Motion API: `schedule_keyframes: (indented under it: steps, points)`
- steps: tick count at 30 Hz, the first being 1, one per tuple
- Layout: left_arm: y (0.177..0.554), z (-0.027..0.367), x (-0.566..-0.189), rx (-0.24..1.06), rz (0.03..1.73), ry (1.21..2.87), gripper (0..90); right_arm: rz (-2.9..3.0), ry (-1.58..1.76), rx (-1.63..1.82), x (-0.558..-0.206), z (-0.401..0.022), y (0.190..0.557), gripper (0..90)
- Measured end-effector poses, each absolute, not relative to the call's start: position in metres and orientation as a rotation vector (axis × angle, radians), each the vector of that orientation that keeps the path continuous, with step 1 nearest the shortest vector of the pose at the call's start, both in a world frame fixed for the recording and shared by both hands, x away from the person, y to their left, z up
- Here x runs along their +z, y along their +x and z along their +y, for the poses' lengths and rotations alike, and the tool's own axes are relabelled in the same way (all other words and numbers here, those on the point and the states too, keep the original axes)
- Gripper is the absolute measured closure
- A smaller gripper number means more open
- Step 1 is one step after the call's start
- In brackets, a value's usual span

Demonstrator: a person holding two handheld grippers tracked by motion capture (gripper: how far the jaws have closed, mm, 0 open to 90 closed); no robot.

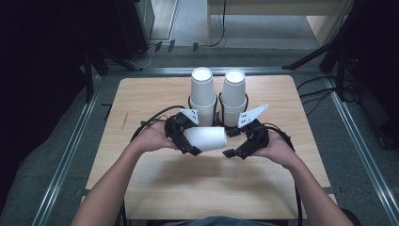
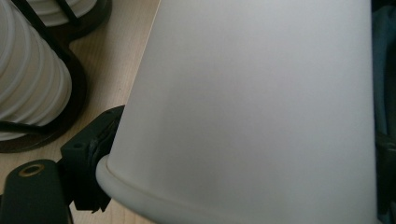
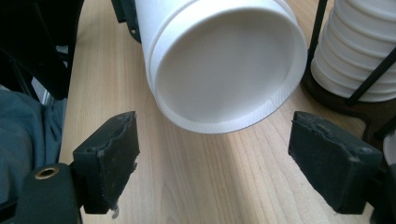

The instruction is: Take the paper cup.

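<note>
left gripper (image 1: 184,136) clamps paper cup (image 1: 206,138) sideways over bench (image 1: 141,94), right gripper (image 1: 241,149) jaws apart at its base; next: probably pull off nested cup

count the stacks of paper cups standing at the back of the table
2. The left stack and the right stack stand side by side in a black holder. A separate single cup lies sideways in the left gripper.

cup stacks (image 1: 202,94): 2 | loose cup (image 1: 207,138): 1 | stack holder (image 2: 77,100): 1 | grippers: 2
</note>
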State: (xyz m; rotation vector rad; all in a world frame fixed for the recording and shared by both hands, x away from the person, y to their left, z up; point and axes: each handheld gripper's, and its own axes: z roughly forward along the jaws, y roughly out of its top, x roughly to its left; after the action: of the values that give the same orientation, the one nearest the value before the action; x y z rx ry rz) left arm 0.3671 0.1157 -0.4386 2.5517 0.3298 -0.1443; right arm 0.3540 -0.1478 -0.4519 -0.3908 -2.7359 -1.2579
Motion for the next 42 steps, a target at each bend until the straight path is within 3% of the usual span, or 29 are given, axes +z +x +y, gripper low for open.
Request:
schedule_keyframes:
  steps: [20,42]
  points:
    - [0.373,0.088,-0.452,-0.195,0.277,2.741,9.6,-2.785,-0.33,-1.233,-0.46,-0.138,0.356,16.5]
    - [0.367,0.072,-0.463,-0.258,0.295,2.723,9.2,-2.822,-0.268,-1.075,-0.479,-0.114,0.353,19.9]
